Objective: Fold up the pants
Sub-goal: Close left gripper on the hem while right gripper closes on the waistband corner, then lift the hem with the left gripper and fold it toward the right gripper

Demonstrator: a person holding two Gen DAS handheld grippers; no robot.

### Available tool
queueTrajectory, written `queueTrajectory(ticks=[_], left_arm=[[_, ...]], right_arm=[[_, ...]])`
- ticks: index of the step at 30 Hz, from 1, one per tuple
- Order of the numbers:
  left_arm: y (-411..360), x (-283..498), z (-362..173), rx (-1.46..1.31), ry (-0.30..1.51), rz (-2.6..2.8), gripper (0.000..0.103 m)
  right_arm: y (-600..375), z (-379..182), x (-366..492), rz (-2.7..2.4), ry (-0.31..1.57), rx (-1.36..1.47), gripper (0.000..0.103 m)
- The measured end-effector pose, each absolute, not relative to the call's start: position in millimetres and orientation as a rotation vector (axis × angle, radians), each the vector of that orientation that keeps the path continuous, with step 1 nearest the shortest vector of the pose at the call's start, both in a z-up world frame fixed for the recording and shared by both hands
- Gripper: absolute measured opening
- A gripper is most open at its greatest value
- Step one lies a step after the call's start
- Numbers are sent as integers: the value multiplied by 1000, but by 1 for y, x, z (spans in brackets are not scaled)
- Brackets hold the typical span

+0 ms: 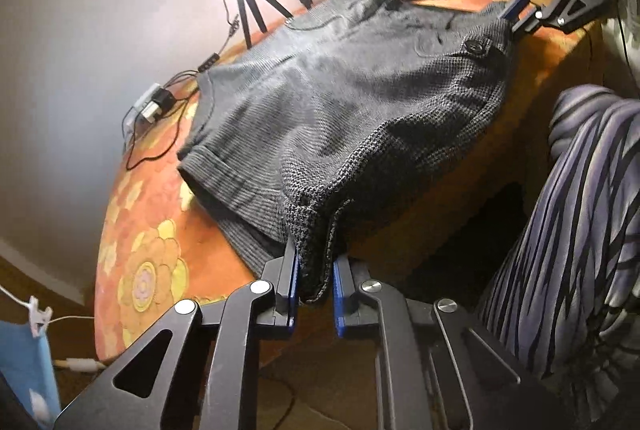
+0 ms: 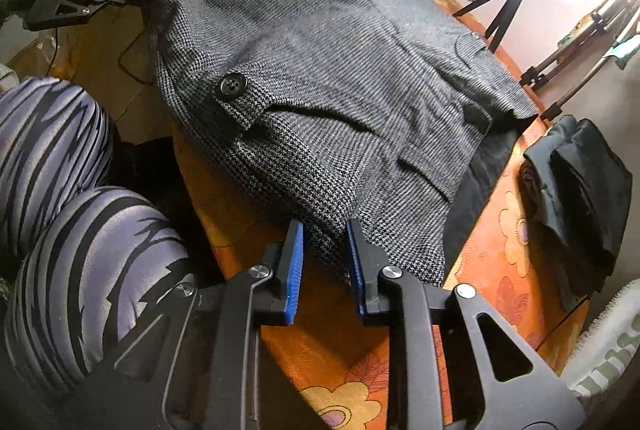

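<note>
Surface (image 2: 516, 230) has an orange flower-print cover; the near edge runs along by the person's striped-legging knees (image 2: 60, 166), w/ dark drop-off below it. Pants (image 2: 320, 70), grey houndstooth, lie across most of the surface, near hem hanging slightly over that near edge. Bare cover shows to the left of the pants in left wrist view, and in a strip between the pants and a folded dark garment (image 2: 580, 182) on the right side in right wrist view. Far side is crowded: small tripod (image 1: 250, 6), charger block w/ cables (image 1: 154, 104) near the wall, more tripod legs (image 2: 568, 70) beyond the surface edge. Bright lamp glare washes out the far wall.

Left gripper (image 1: 314, 282): jaws pinching a bunched corner of the pants right at the near edge; cloth fills the gap between the blue pads, a fold hanging down between them. Right gripper (image 2: 326, 262): jaws partly spread, pants corner lying between the blue pads; can't tell if the pads actually press the cloth. In left wrist view the right gripper (image 1: 516, 10) sits at the far corner of the pants, tips against the cloth edge. A button tab (image 2: 232, 86) lies face-up on the pants, between the two grippers.
</note>
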State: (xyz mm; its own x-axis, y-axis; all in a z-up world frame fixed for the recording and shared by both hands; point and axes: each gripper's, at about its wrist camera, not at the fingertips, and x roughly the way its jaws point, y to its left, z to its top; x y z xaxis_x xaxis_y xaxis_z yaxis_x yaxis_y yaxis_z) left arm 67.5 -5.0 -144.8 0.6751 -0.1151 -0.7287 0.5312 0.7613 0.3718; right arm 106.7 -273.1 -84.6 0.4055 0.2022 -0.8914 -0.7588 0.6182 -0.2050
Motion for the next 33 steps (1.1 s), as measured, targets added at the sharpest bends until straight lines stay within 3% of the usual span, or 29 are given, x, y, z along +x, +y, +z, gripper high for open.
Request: queueTrajectory(ticks=[6,8,9,14,30,32,33], left_arm=[[-2,67,-141,594,741,-393,17],[0,61,-142,617,727,-388,23],[-1,58,-141,638,714,-379,31],[-14,32,-133,777,592,-407,45],[-20,68,-193,963,687,-469,45],[-20,69,-195,965,672,-456,43],[-21,69,-196,974,658,-449,36]], right_arm=[[-273,-75,106,651,950,-663,20],[-274,-75,106,646,950,-663,20],[-273,-75,106,647,953,-663,20],[-272,-76,107,643,954,-671,20],[-273,-83,110,649,981,-658,20],[-273,-85,111,651,988,-663,20],[-273,-85,111,651,989,-665,20]])
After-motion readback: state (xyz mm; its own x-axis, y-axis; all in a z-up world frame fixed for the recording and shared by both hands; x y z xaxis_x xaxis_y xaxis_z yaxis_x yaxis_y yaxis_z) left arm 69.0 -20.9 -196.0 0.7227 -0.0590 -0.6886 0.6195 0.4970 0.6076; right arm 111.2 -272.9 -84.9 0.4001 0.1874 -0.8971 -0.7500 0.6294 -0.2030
